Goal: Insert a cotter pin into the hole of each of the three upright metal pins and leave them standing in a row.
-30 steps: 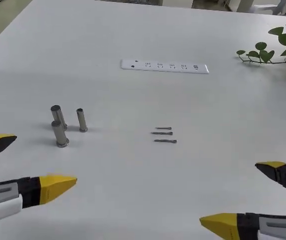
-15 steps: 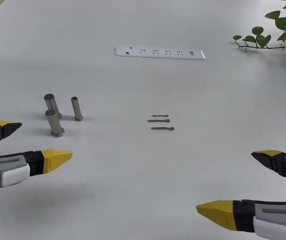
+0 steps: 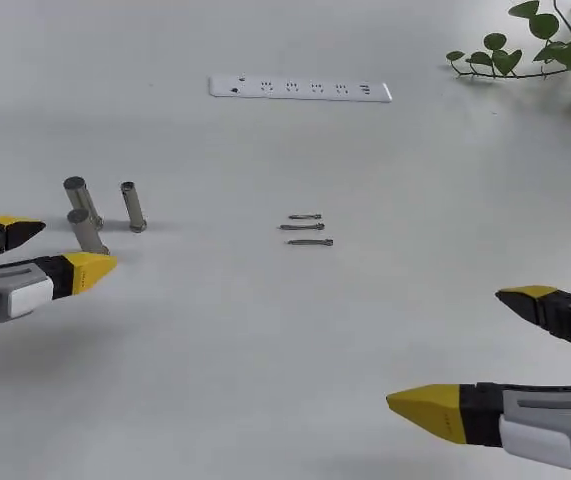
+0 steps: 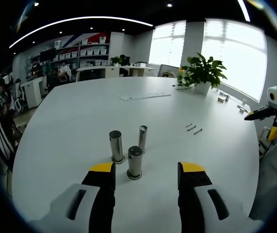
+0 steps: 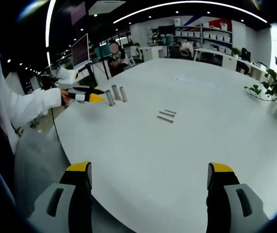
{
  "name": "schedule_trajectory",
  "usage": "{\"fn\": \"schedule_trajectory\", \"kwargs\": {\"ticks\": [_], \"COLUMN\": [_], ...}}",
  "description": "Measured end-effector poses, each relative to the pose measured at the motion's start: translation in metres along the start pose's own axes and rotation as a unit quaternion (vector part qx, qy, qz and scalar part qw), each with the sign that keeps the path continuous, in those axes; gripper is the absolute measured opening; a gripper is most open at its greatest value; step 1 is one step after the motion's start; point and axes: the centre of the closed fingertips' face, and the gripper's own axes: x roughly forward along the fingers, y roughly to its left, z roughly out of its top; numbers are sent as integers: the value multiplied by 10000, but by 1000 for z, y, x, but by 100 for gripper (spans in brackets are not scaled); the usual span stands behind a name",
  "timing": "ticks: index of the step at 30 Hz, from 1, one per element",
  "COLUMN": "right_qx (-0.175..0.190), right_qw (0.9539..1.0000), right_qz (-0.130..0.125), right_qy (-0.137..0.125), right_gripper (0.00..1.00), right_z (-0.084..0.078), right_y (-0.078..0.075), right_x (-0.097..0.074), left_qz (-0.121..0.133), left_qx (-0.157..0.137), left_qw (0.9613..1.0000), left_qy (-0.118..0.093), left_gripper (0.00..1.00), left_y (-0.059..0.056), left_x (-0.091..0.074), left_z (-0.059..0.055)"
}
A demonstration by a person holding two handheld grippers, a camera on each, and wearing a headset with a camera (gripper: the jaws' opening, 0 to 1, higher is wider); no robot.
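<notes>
Yellow-tipped left gripper (image 4: 147,170), jaws open, should close squarely on the nearest metal pin (image 4: 135,161), keeping it upright.

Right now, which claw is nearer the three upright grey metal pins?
Left. The left claw is right at the three upright grey metal pins; the right claw hangs far off to their right.

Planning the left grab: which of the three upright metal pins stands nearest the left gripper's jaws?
The front pin, ahead of the left gripper, between its open jaws; the wide rear pin and thin rear pin stand behind it.
</notes>
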Motion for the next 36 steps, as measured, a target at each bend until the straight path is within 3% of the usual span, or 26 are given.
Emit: {"fn": "schedule_trajectory", "kwargs": {"ticks": [7,11,16,24,25,27,31,33,36], "right_qx": [31,53,81,131,134,138,138,138,142], "right_qw": [10000,10000,10000,9999,9999,9999,9999,9999,9998], "right_qz": [-47,-49,-29,-73,-75,-76,-69,-81,-86], "right_qy": [-2,1,6,-7,-11,-15,-36,-47,-83], "right_gripper": [97,97,97,97,97,97,97,97,97], "right_z": [1,1,1,1,1,1,2,3,4], "right_y": [0,2,4,2,2,2,3,3,2], "right_x": [0,1,2,1,1,1,0,0,0], "left_qz": [29,148,234,153,182,210,243,245,57], "left_qx": [138,215,312,420,582,635,556,630,641], "left_qw": [9999,9996,9992,9990,9981,9977,9981,9976,9979], "left_qy": [38,61,73,72,71,71,75,124,83], "left_gripper": [36,21,11,10,10,10,9,9,9], "left_y": [6,12,16,18,19,19,18,13,-4], "left_x": [12,17,22,24,24,24,22,19,16], "left_z": [3,4,4,5,6,6,5,5,6]}}
